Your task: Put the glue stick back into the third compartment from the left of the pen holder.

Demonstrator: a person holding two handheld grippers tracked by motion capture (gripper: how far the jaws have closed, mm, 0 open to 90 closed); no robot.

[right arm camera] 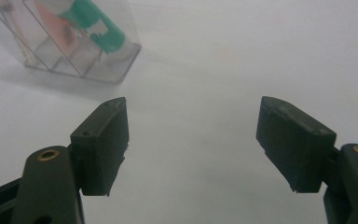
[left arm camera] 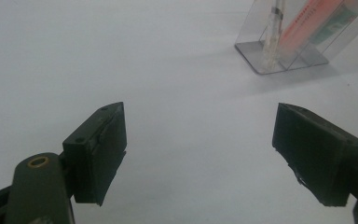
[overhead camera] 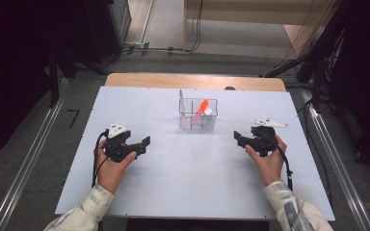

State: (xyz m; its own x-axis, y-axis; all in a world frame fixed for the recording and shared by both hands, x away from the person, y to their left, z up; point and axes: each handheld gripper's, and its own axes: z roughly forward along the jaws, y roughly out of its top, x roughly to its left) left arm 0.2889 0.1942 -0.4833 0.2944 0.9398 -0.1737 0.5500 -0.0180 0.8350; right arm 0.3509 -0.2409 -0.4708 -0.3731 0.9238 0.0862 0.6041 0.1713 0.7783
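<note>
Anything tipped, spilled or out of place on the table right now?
Nothing stands out. The clear organizer stands upright, the orange tube leaning inside it. Left gripper and right gripper are open and empty.

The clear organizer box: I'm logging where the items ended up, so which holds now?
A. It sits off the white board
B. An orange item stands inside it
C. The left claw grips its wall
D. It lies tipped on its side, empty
B: the clear organizer box stands upright on the white board with an orange item leaning inside, both claws apart from it.
</note>
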